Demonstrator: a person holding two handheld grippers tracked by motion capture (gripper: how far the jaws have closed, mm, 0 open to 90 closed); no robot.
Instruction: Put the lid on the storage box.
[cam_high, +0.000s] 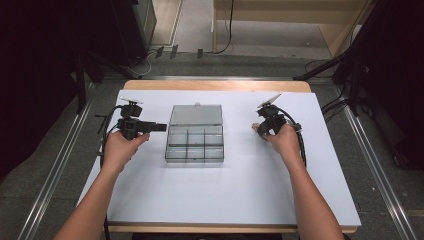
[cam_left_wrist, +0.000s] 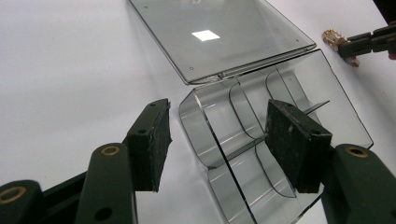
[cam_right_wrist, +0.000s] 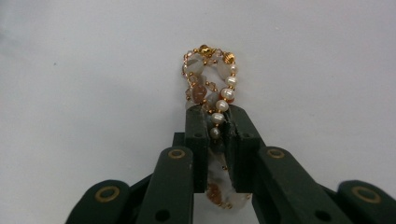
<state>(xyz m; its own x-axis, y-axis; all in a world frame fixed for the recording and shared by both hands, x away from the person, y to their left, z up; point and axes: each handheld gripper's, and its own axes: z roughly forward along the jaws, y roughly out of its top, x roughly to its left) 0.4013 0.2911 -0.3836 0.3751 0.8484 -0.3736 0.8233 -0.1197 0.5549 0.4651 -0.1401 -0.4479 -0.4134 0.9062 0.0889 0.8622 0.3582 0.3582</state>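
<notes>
Gleaming bracelet (cam_right_wrist: 211, 88) (pearl, gold, peach beads) pinched in right gripper (cam_right_wrist: 216, 122).

Gold-and-pearl beaded bracelet (cam_right_wrist: 211, 88), pinched flat above the white table.

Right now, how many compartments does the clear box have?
6, in a grid of three columns and two rows inside the clear box, in front of its opened lid. All look empty.
</notes>
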